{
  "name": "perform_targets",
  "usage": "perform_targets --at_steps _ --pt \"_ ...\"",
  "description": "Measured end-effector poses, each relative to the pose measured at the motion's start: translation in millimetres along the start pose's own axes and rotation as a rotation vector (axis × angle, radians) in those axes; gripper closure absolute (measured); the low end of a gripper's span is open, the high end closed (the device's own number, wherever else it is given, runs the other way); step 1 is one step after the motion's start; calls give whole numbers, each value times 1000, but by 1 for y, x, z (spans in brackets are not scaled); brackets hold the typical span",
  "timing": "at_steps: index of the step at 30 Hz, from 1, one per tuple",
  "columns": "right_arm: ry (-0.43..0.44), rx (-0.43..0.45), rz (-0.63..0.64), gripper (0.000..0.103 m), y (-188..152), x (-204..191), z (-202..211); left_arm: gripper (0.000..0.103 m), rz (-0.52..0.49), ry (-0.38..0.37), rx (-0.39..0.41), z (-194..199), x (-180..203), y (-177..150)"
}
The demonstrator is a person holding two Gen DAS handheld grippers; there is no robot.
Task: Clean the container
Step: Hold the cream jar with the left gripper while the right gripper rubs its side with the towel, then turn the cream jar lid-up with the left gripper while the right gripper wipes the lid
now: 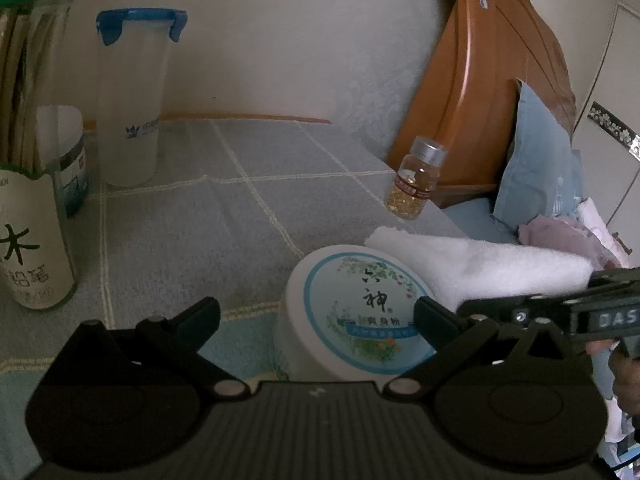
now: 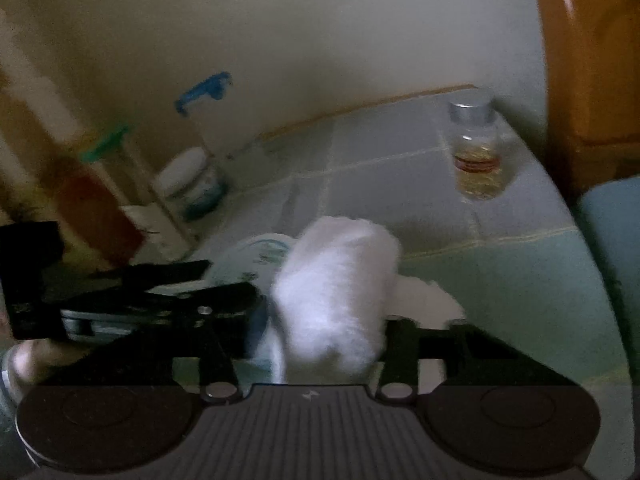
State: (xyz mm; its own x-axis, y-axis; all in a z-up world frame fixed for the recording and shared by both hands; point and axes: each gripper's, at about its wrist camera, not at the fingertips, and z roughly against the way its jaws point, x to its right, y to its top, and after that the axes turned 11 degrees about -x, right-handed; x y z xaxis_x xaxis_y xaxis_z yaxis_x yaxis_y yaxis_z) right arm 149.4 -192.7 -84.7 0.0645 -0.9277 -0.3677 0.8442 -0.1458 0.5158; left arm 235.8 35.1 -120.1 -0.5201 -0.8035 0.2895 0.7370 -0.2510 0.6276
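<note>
A round white tub [image 1: 356, 308] with a blue-ringed floral lid stands on the grey checked cloth [image 1: 240, 208]. It sits between the fingers of my left gripper [image 1: 320, 314]. The right fingertip [image 1: 430, 314] is at the lid's edge, while the left fingertip [image 1: 208, 312] stands clear of the tub's side. A folded white towel [image 1: 480, 268] lies over the tub's far right rim, and my right gripper [image 1: 560, 312] reaches in from the right. In the right wrist view my right gripper [image 2: 324, 332] is shut on the towel [image 2: 336, 280]. The tub [image 2: 260, 252] shows behind it, partly hidden.
A tall clear container with a blue clip lid [image 1: 136, 96], a green-capped pencil tube [image 1: 32, 200] and a small jar [image 1: 72, 168] stand at the left. A small glass bottle with a silver cap [image 1: 416, 180] stands near the right edge, by a wooden headboard [image 1: 480, 80] and a blue pillow [image 1: 536, 160].
</note>
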Motion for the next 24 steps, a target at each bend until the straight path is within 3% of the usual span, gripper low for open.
perform_targets --at_steps 4,8,14,20,24 --pt "-22 -1 -14 85 -4 1 1 0 -4 7 -3 0 0 1" --pt "-63 50 -11 87 -7 0 13 1 -72 65 13 5 10 1" --pt "-64 145 -16 88 -6 8 44 1 -99 32 4 9 22 0" --pt "-49 137 166 88 30 -3 41 1 -98 77 -24 -1 32 -3" --pt "-38 65 313 88 70 -15 10 1 -91 99 -52 -5 32 -9"
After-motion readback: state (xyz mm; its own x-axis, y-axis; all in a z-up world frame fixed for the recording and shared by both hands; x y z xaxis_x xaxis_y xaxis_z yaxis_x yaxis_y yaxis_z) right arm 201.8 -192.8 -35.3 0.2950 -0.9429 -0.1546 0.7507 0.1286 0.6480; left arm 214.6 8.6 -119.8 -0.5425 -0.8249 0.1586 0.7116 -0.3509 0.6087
